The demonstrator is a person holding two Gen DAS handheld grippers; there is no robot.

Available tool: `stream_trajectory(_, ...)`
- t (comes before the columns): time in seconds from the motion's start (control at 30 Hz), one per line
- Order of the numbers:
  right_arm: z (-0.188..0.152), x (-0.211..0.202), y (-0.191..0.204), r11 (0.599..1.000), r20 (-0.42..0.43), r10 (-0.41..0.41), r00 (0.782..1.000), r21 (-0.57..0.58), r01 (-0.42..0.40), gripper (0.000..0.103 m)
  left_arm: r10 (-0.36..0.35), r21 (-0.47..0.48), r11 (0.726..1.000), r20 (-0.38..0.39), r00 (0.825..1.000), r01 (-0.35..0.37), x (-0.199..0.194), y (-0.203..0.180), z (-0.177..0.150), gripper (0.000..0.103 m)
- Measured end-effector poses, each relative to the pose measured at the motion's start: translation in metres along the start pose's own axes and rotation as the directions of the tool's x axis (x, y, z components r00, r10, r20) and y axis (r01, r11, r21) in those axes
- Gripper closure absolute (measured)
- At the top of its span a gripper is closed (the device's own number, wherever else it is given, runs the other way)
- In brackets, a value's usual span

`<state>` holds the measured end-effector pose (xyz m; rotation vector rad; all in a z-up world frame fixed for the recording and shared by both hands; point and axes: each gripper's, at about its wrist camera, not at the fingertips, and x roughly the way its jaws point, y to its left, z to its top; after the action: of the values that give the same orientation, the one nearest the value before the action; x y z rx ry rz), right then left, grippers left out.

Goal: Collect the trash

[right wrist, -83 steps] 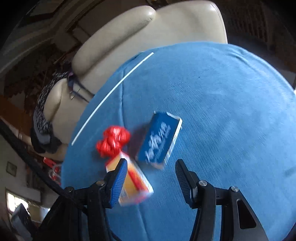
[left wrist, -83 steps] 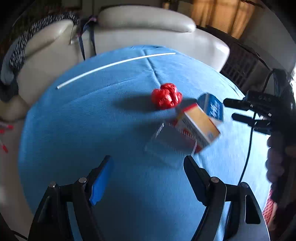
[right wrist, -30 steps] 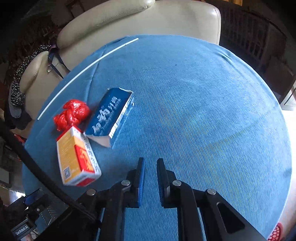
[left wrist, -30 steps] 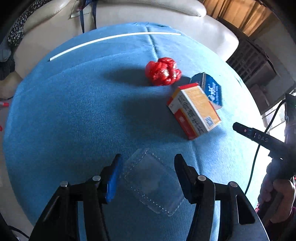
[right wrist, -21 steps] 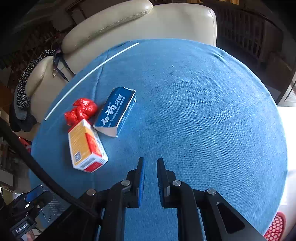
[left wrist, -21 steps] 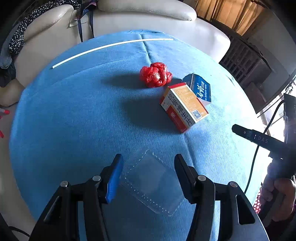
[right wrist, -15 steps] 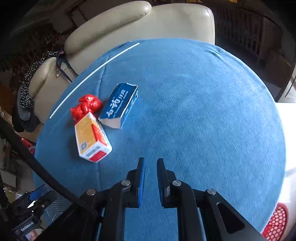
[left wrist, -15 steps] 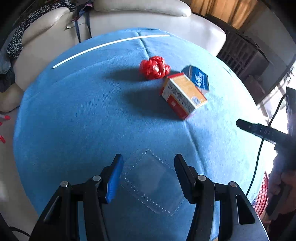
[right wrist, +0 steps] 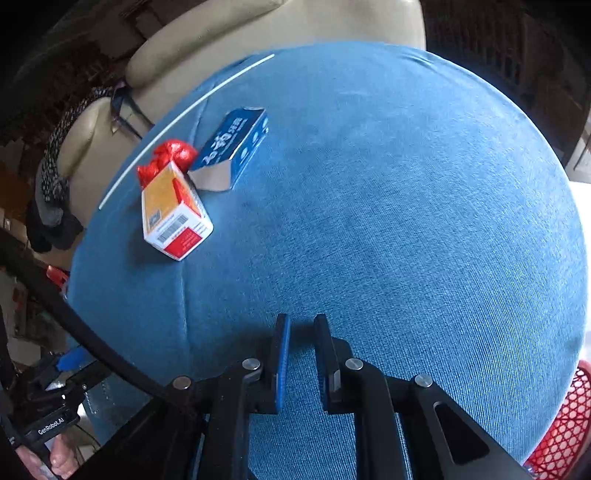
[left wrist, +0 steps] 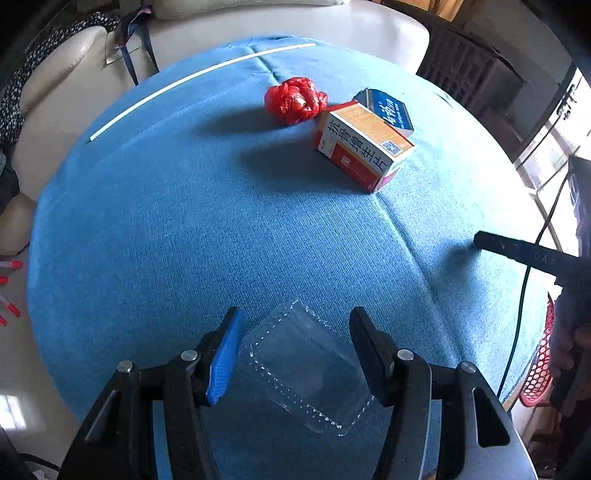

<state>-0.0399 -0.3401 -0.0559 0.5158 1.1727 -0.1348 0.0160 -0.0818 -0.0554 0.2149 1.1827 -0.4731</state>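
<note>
Blue cloth covers a round table (left wrist: 184, 229), with a cream leather sofa (left wrist: 258, 22) behind it. Seen from the left wrist, the left gripper (left wrist: 295, 334) has its fingers spread, and a clear plastic blister tray (left wrist: 306, 369) sits between them above the cloth; whether the pads actually touch it cannot be told. Farther off lie a crumpled red plastic bag (left wrist: 295, 99), an orange and red carton (left wrist: 362, 144) just beside it, and a blue carton (left wrist: 386, 112) touching the orange one from behind. A thin white strip (left wrist: 199, 74) lies near the far edge. At the right edge a red mesh basket (left wrist: 535, 365) shows below the table rim

From the right wrist, the right gripper (right wrist: 301, 332) hovers over bare cloth with its fingers nearly pressed together, holding nothing. The same three pieces of trash sit well apart from it at upper left, and part of the basket shows at lower right

Judged from this, the tray is the risk: thin, springy plastic may buckle or pop out sideways if the fingers squeeze it unevenly, and it could drop before reaching the basket
</note>
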Motion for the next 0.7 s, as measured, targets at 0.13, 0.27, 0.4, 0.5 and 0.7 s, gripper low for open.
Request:
stream_trajectory(0.13,0.003,-0.002,0.002,0.999,-0.011,0.052,0.999,0.002,-0.052,0.087,-0.048,-0.037,0.998,0.014,0.999,0.048,-0.006,0.005,0.001,0.042)
stream_trajectory(0.27,0.012,-0.018,-0.003,0.991,0.042,0.128,0.991,0.027,-0.129,0.087,-0.054,-0.072,0.996,0.053,0.997,0.057,-0.018,0.009,0.000,0.039)
stream_trajectory(0.4,0.040,-0.034,-0.001,0.975,0.106,0.206,0.973,0.059,-0.213,0.076,-0.057,-0.097,0.993,0.101,0.993,0.067,-0.035,0.008,-0.006,0.033)
stream_trajectory(0.5,0.065,-0.033,0.012,0.974,0.138,0.207,0.969,0.065,-0.217,0.025,-0.038,-0.122,0.991,0.106,0.994,0.050,-0.039,0.006,-0.011,0.032)
stream_trajectory(0.7,0.118,-0.007,0.040,0.977,0.143,0.174,0.974,0.098,-0.189,0.026,-0.032,-0.189,0.981,0.065,0.997,0.044,-0.022,0.006,-0.014,0.031)
